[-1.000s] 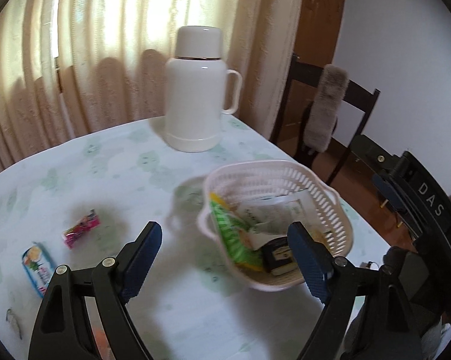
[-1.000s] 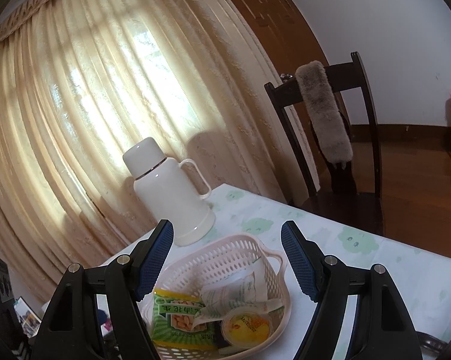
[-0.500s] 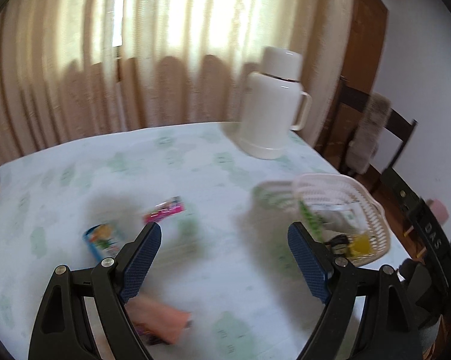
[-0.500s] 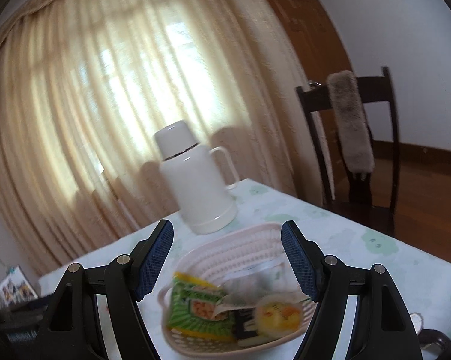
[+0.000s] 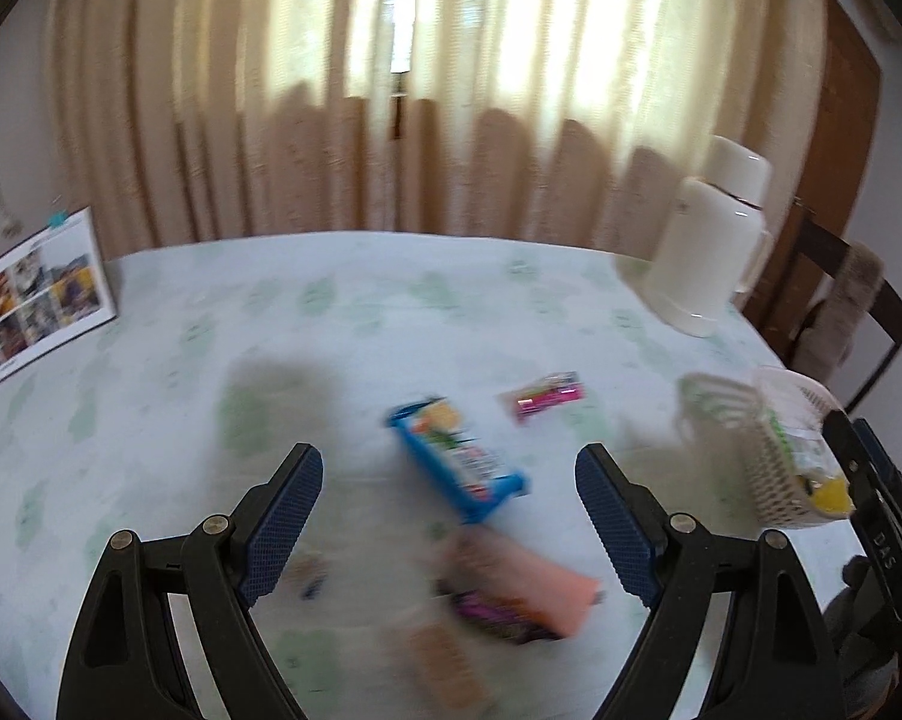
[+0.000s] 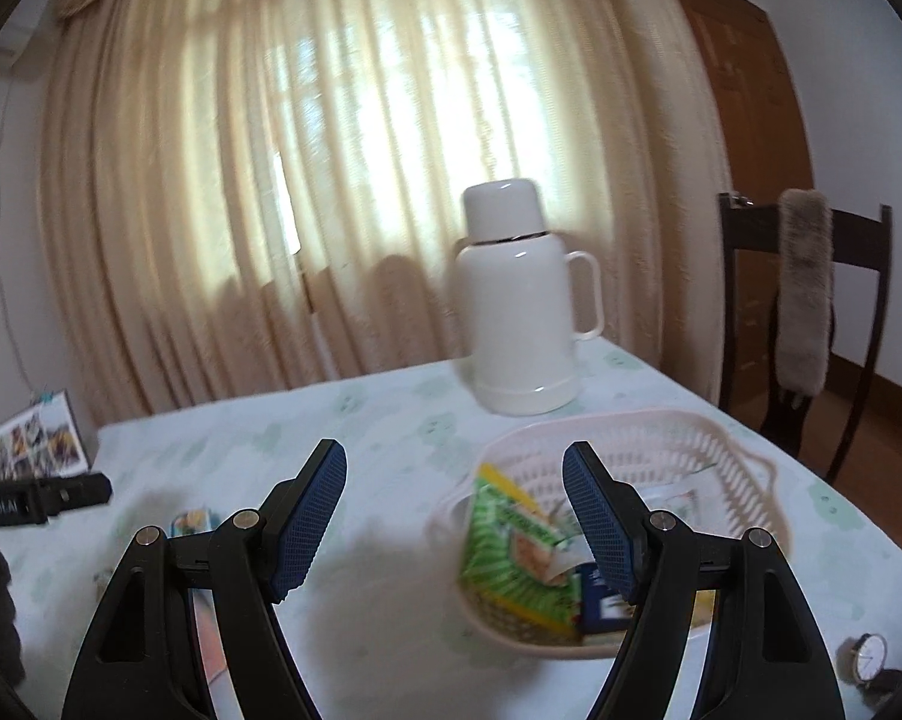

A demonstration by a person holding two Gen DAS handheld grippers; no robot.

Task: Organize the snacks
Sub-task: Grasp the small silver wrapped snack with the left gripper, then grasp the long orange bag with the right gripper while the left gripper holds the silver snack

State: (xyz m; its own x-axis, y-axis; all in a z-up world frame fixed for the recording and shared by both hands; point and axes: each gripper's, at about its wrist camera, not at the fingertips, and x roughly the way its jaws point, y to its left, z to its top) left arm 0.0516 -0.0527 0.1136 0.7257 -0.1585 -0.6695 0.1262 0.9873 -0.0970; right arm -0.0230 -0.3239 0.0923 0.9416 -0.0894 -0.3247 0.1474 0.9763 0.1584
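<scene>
We are between picks: both the left gripper [image 5: 448,516] and the right gripper [image 6: 454,516] are released and empty. Next we need to centre the left one over the blue snack pack [image 5: 458,459], lying flat mid-frame on the tabletop [image 5: 151,420], then carry it to the basket [image 6: 679,456] at right.

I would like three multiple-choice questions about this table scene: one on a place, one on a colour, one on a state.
1. Where does the green snack packet lie?
A. in the pale plastic basket
B. on the chair
C. under the flask

2. What colour is the tall plastic flask?
A. red
B. white
C. black

3. How does the left gripper stand?
A. shut on a packet
B. open, holding nothing
C. shut, empty

Answers: 1 A, the packet leans inside the basket; 2 B, its body and cap are white; 3 B, its jaws stand apart above the table.
</scene>
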